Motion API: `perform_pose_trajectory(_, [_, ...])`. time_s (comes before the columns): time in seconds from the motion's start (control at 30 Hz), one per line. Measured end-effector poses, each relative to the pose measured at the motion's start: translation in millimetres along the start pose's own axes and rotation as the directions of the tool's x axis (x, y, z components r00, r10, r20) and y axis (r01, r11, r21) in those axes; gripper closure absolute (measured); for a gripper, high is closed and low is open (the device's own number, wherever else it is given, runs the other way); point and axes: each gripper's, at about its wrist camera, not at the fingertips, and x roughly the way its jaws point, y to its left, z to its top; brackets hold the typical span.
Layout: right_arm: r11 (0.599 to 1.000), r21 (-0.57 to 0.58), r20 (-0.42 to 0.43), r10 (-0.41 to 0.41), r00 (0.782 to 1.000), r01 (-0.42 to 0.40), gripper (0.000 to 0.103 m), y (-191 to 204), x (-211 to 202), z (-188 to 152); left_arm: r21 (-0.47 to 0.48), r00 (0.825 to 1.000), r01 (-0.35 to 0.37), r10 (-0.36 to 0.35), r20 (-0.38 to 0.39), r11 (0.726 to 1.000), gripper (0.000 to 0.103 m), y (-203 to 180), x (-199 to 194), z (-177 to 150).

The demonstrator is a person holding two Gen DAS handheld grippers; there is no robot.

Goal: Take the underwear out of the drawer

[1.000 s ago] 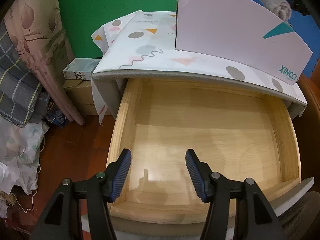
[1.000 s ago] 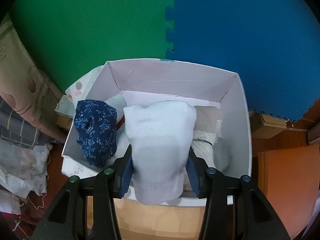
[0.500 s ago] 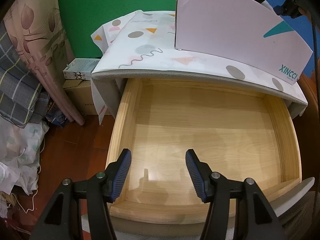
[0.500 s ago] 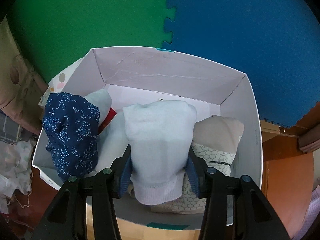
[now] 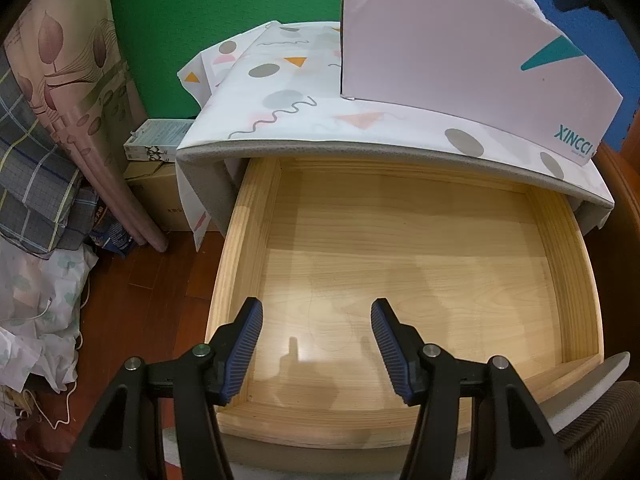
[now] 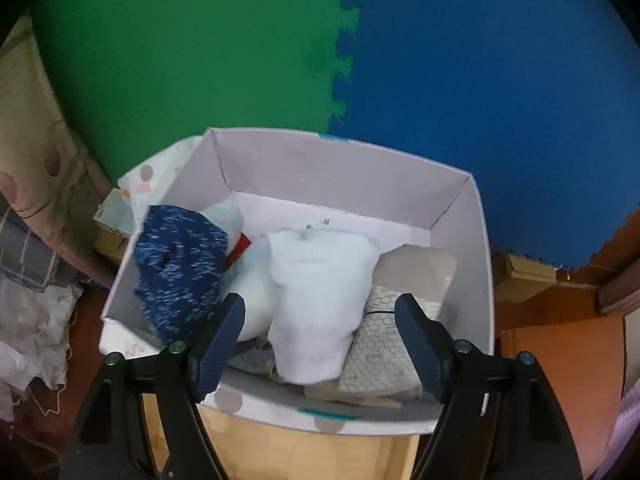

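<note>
Wooden drawer (image 5: pixel 400 248) under patterned tabletop (image 5: pixel 280 92), green and blue foam wall (image 6: pixel 200 60) behind.

A pale wooden drawer (image 5: pixel 400 264) with visible grain and a slight sheen. Above it, a smooth patterned cloth cover (image 5: pixel 280 92) edged in grey foam. A matt white cardboard box (image 6: pixel 320 168) holds soft knitted white underwear (image 6: pixel 316 300) and a speckled navy fabric piece (image 6: pixel 176 272). The gripper pads (image 5: pixel 244 352) are ribbed blue rubber on matt black plastic with metal bolts. The floor (image 5: pixel 132 320) is glossy reddish wood.
</note>
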Motion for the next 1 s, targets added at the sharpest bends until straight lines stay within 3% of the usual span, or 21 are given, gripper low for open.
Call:
perform_pose_trajectory(0.17, [0.999, 0.004, 0.068, 0.049, 0.996, -0.049, 0.020, -7.1, -40.3, -18.7, 0.001, 1.000, 0.003, -0.003, 0.017, 1.000, 0.045, -1.3, -3.8, -0.6])
perform_pose_trajectory(0.37, [0.998, -0.001, 0.100, 0.064, 0.993, -0.064, 0.010, -16.0, -62.9, -83.7, 0.009, 1.000, 0.002, -0.002, 0.022, 1.000, 0.045, -3.1, -5.1, 0.0])
perform_pose_trajectory(0.53, [0.999, 0.028, 0.055, 0.027, 0.998, -0.029, 0.010, -24.9, -38.1, -156.6, 0.018, 1.000, 0.004, -0.005, 0.018, 1.000, 0.045, -5.8, -5.6, -0.2])
perform_pose_trajectory(0.7, [0.996, 0.086, -0.073, 0.027, 0.997, -0.020, 0.010, -33.7, 13.7, -218.9, 0.046, 1.000, -0.001, 0.001, 0.014, 0.999, 0.045, -12.9, -5.9, -2.5])
perform_pose_trajectory(1.0, [0.999, 0.039, -0.105, 0.000, 0.994, 0.004, 0.009, -28.4, 35.8, -251.5, 0.065, 1.000, -0.007, 0.007, 0.003, 0.998, 0.045, -20.1, -6.6, -5.0])
